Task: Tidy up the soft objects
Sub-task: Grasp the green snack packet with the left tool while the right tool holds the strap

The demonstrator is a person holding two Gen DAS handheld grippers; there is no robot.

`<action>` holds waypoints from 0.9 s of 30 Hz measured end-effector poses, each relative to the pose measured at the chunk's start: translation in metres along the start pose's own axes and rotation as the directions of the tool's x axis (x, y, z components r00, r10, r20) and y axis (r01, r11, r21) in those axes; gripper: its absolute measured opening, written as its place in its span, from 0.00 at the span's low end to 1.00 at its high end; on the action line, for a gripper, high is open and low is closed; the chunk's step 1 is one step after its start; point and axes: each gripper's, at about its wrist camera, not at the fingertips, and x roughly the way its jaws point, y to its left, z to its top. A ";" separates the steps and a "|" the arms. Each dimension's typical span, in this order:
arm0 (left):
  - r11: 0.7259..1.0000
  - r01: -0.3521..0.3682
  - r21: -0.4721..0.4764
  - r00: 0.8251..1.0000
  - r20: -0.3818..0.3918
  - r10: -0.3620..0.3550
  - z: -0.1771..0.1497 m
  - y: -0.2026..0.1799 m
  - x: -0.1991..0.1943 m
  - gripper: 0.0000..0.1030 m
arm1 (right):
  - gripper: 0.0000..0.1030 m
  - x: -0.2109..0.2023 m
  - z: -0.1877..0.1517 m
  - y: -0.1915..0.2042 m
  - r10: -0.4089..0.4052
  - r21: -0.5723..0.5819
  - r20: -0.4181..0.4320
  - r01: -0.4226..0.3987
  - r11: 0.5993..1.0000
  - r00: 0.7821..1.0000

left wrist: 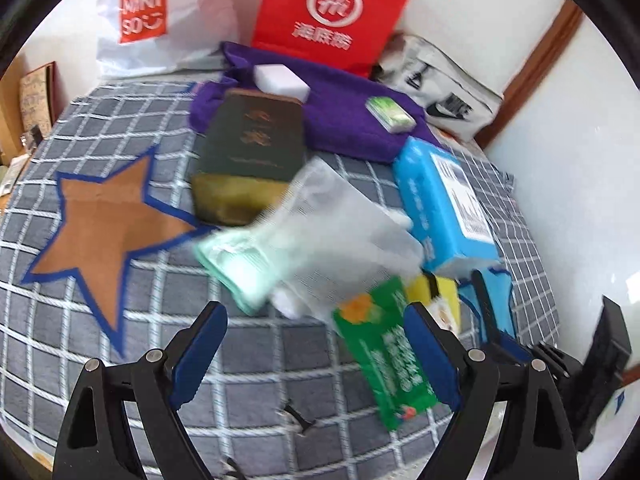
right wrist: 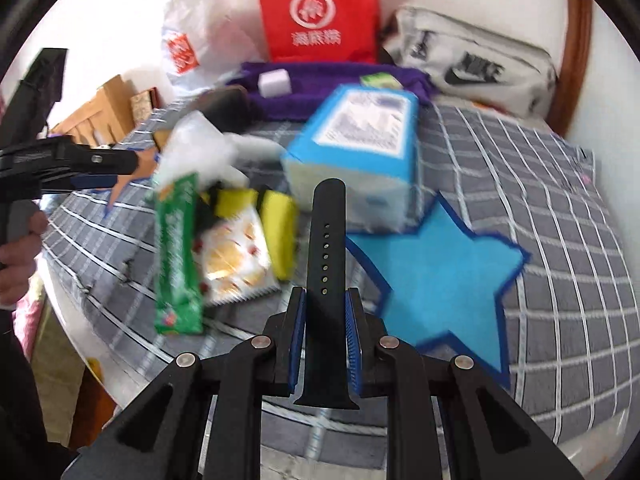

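Watch strap [right wrist: 325, 264] (black, perforated) sits clamped between the right jaws.

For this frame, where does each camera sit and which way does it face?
Left wrist: on the left gripper, jaws open, facing the bed's clutter: dark book, clear bag, green packet; the other gripper shows at right.
Right wrist: on the right gripper, shut on a black watch strap, facing the blue star patch; the left gripper and a hand show at left.
Shared: green packet, blue box, red bag.
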 end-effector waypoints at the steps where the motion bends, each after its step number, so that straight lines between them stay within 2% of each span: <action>1: 1.000 -0.001 -0.002 1.000 -0.013 0.001 -0.003 -0.004 0.002 0.86 | 0.19 0.003 -0.002 -0.004 -0.003 0.016 -0.006 0.004 1.000 1.000; 3: 1.000 0.003 -0.028 0.999 -0.041 -0.004 -0.011 -0.009 0.006 0.86 | 0.19 0.007 -0.005 -0.010 -0.005 0.034 -0.016 0.006 0.999 1.000; 7: 0.992 0.063 -0.105 0.994 -0.077 -0.071 -0.022 -0.017 0.011 0.86 | 0.19 0.014 -0.008 -0.012 -0.006 0.036 -0.027 0.007 0.999 1.000; 10: 0.992 0.035 -0.119 0.995 -0.084 -0.045 -0.024 -0.026 0.018 0.86 | 0.19 0.017 -0.007 -0.010 -0.010 0.027 -0.025 0.011 1.000 1.000; 12: 0.991 0.039 -0.128 0.994 -0.099 -0.052 -0.025 -0.030 0.025 0.86 | 0.21 0.017 -0.007 -0.010 -0.007 0.019 -0.021 0.008 1.000 1.000; 17: 0.990 0.006 -0.141 0.992 -0.120 -0.023 -0.029 -0.037 0.042 0.86 | 0.32 0.020 -0.005 -0.007 -0.007 -0.003 -0.011 0.007 1.000 1.000; 19: 0.991 -0.020 -0.136 0.993 -0.122 0.003 -0.031 -0.039 0.047 0.75 | 0.33 0.021 -0.005 -0.002 -0.030 -0.023 -0.003 0.030 0.999 1.000; 20: 0.991 -0.027 -0.130 0.992 -0.126 0.010 -0.032 -0.039 0.048 0.57 | 0.33 0.022 -0.006 0.001 -0.045 -0.036 0.004 0.045 0.998 0.999; 21: 0.992 -0.023 -0.125 0.991 -0.133 0.006 -0.033 -0.039 0.049 0.45 | 0.33 0.023 -0.006 0.002 -0.055 -0.042 0.007 0.055 0.998 0.998; 22: 0.992 -0.015 -0.123 0.990 -0.139 -0.002 -0.034 -0.038 0.049 0.42 | 0.30 0.022 -0.006 0.002 -0.063 -0.040 0.011 0.063 0.997 0.998; 23: 0.992 -0.006 -0.122 0.990 -0.142 -0.011 -0.034 -0.037 0.048 0.37 | 0.22 0.022 -0.005 0.001 -0.069 -0.035 0.013 0.069 0.997 0.998; 27: 0.995 -0.001 -0.100 0.993 -0.121 -0.011 -0.035 -0.033 0.036 0.32 | 0.20 0.021 -0.005 0.001 -0.072 -0.031 0.011 0.072 0.997 0.997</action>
